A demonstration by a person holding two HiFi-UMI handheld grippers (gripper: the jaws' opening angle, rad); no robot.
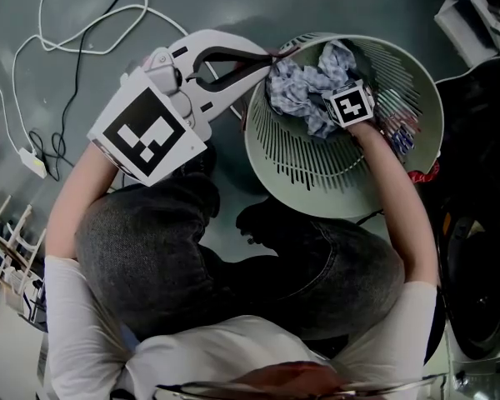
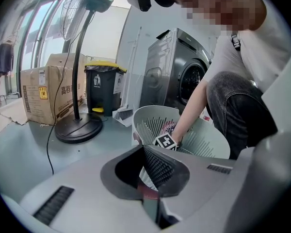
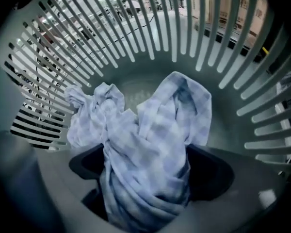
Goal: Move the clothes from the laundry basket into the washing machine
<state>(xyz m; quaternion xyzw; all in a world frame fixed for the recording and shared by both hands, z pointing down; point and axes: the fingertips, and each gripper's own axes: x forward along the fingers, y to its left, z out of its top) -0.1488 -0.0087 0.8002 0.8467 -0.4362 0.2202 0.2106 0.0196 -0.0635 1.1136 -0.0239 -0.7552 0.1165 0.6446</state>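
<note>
Pickup step here. The right claw (image 3: 145,176) points down inside the basket (image 1: 292,172), jaws wide open with the checked cloth (image 1: 307,90) bunched between them but not clamped yet. The left claw (image 1: 268,58) is pinched shut on the basket rim, I'd guess to steady it.

Next move as I see it: squeeze the right jaws onto the cloth, lift it clear of the tall slatted wall, then swing it to the washer (image 2: 183,75) just past the basket on the person's right. Can't tell if its door is open.

Some more printed fabric (image 1: 400,127) sits against the far wall of the basket. Loose cables (image 1: 67,36) on the floor, a fan stand (image 2: 80,127) and a bin (image 2: 103,86) are all well off the route.
</note>
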